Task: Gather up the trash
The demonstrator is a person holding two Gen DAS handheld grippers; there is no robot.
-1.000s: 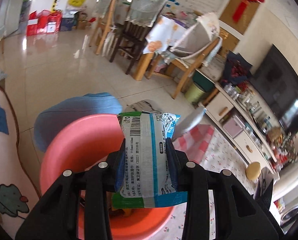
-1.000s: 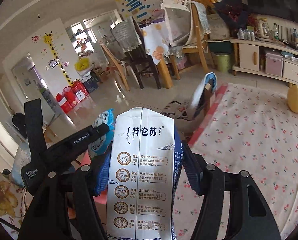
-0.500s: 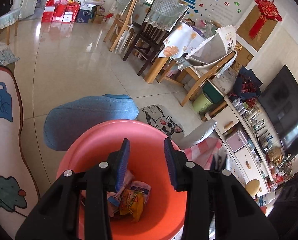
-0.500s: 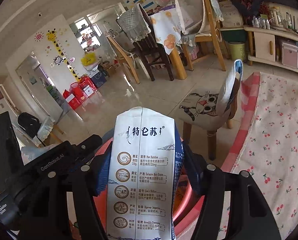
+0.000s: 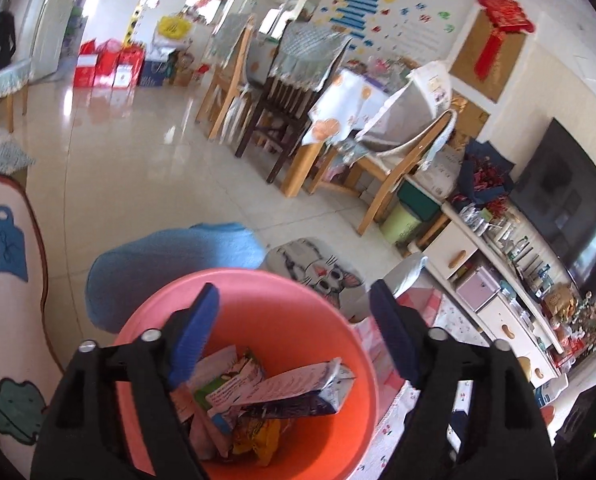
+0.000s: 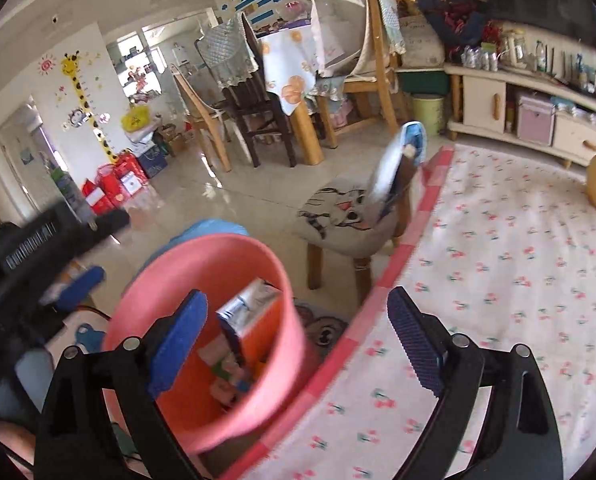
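A pink round bin (image 5: 349, 344) stands on the floor and holds several wrappers and a white milk carton (image 5: 298, 388). My left gripper (image 5: 298, 336) is open and empty just above the bin's mouth. My right gripper (image 6: 298, 340) is open and empty, above the bin's right rim (image 6: 294, 332). The milk carton (image 6: 246, 316) lies inside the bin in the right wrist view too. The left gripper's body (image 6: 46, 240) shows at the left of that view.
A low stool with a cat cushion (image 6: 341, 216) stands just behind the bin. A blue cushion (image 5: 170, 264) lies behind the bin's left side. A cherry-print rug (image 6: 517, 280) spreads to the right. Dining chairs and a table (image 5: 309, 120) stand farther back. A TV cabinet (image 6: 537, 116) lines the right wall.
My left gripper dropped its green-and-white wrapper into the bin, then opened wider. My right gripper opened and let go of the milk carton, which now lies in the bin.
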